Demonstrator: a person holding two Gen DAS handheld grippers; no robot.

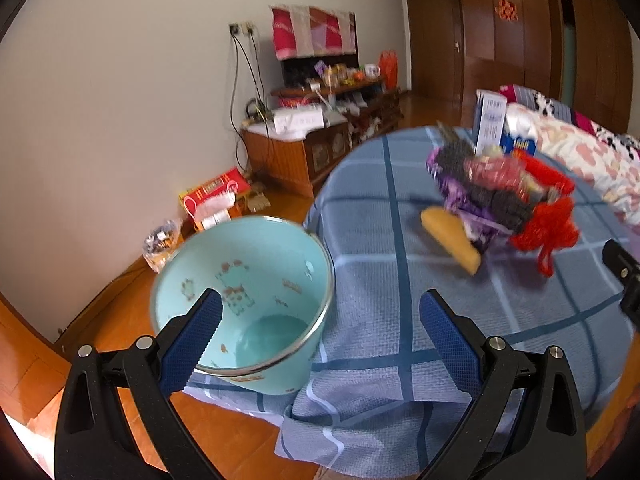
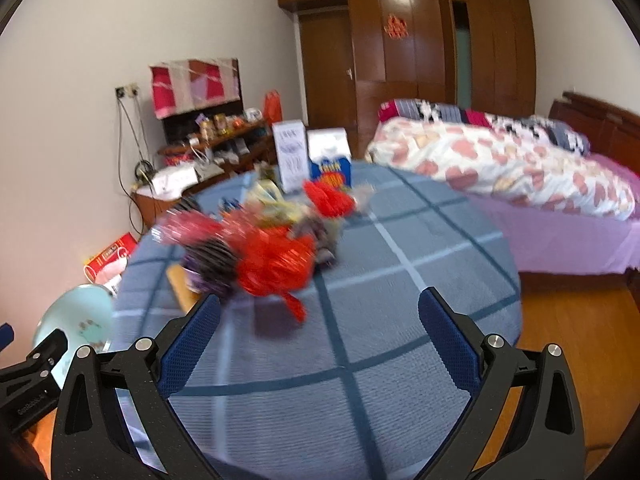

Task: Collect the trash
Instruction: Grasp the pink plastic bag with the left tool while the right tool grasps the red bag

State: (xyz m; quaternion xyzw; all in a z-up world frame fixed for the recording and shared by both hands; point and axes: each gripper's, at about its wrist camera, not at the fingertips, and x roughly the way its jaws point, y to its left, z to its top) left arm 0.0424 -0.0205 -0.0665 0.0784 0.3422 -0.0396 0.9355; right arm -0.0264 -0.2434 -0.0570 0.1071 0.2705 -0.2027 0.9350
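Note:
A blurred heap of trash [image 1: 496,192] lies on the round table [image 1: 384,280] with the blue checked cloth: purple and pink wrappers, a red mesh bag [image 1: 548,228] and a yellow oblong piece [image 1: 452,240]. An empty turquoise bucket [image 1: 244,304] sits at the table's left edge, its mouth tipped towards me. My left gripper [image 1: 320,304] is open and holds nothing; its left finger overlaps the bucket's mouth. My right gripper [image 2: 320,308] is open and empty, just short of the heap [image 2: 272,248], near the red mesh bag [image 2: 276,264]. The bucket [image 2: 76,320] shows at the far left.
Two upright cartons [image 2: 312,156] stand behind the heap. A bed with a heart-patterned quilt [image 2: 500,168] lies to the right. A low wooden cabinet [image 1: 312,148] with clutter lines the wall, with boxes [image 1: 216,200] on the wooden floor below. Dark wardrobes [image 2: 420,40] fill the back.

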